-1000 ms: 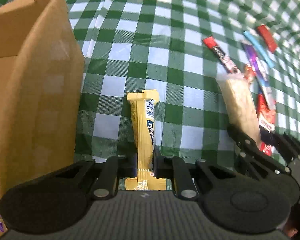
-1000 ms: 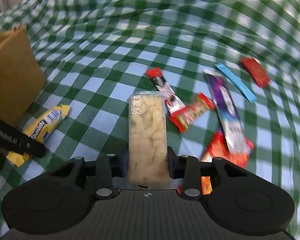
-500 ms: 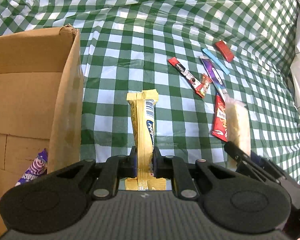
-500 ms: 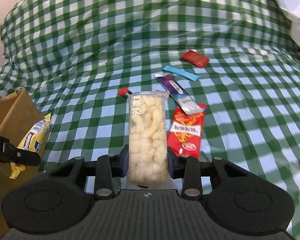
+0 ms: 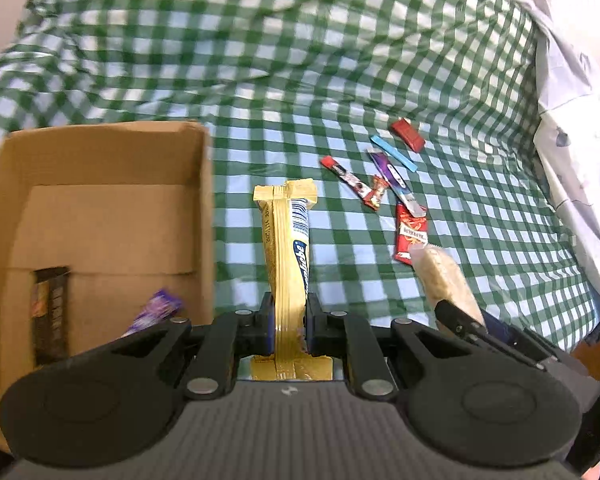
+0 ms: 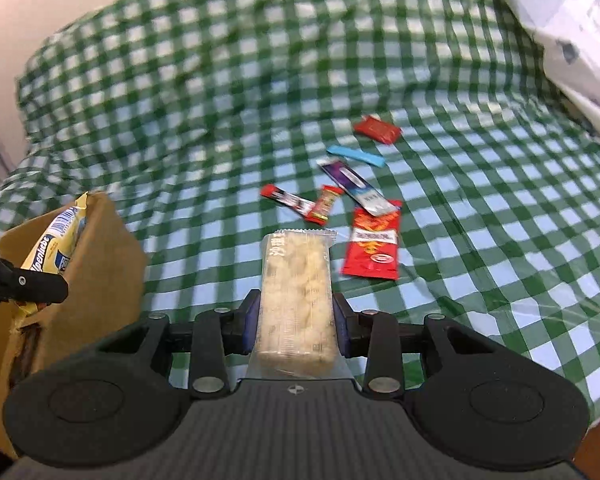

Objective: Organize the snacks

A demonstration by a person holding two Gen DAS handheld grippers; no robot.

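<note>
My left gripper (image 5: 287,320) is shut on a yellow snack bar (image 5: 288,248) and holds it in the air just right of an open cardboard box (image 5: 100,216). The box holds a purple snack (image 5: 156,314) and a dark bar (image 5: 50,316). My right gripper (image 6: 296,320) is shut on a clear packet of pale rice crackers (image 6: 296,292), raised above the cloth; the packet also shows in the left wrist view (image 5: 444,280). In the right wrist view the yellow bar (image 6: 54,248) is over the box edge (image 6: 108,264).
A green checked cloth (image 5: 300,80) covers the surface. Several loose snacks lie on it: red packets (image 6: 374,246) (image 6: 378,130), a blue stick (image 6: 356,156), a purple bar (image 6: 354,188) and small red bars (image 6: 290,202). White fabric (image 5: 572,120) is piled at the right.
Both grippers have risen high above the cloth with their snacks. The left one now looks down into the open box, whose inside has come into view.
</note>
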